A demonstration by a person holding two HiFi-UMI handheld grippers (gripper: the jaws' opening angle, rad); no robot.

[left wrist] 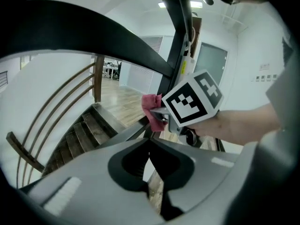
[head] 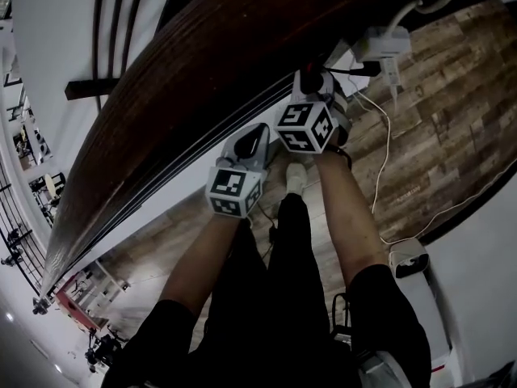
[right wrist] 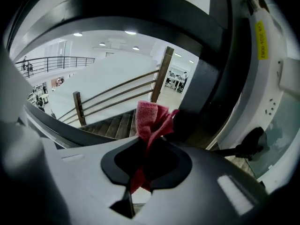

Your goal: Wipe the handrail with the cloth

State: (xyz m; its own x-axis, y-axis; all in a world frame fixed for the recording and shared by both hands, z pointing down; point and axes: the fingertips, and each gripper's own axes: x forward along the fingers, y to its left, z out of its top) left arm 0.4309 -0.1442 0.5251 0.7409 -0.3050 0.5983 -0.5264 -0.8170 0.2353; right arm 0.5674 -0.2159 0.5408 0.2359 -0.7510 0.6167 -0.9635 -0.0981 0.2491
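The dark wooden handrail (head: 234,47) runs diagonally across the head view, from upper right to lower left. Both grippers sit just below it. My right gripper (head: 311,83) is shut on a pink-red cloth (right wrist: 151,118), which bunches up beyond the fingertips under the rail (right wrist: 140,13). The left gripper view also shows this cloth (left wrist: 152,108), beside the right gripper's marker cube (left wrist: 193,104). My left gripper (head: 257,136) is lower left of the right one; its jaws meet with nothing between them (left wrist: 150,141). In the head view the cloth is hidden.
Wooden stair steps (left wrist: 79,135) descend below, with brown side rails (left wrist: 56,102) and a post (right wrist: 161,74). A white plug adapter (head: 381,45) with a trailing cable hangs near the right gripper. A white box (head: 408,259) lies on the plank floor (head: 452,95).
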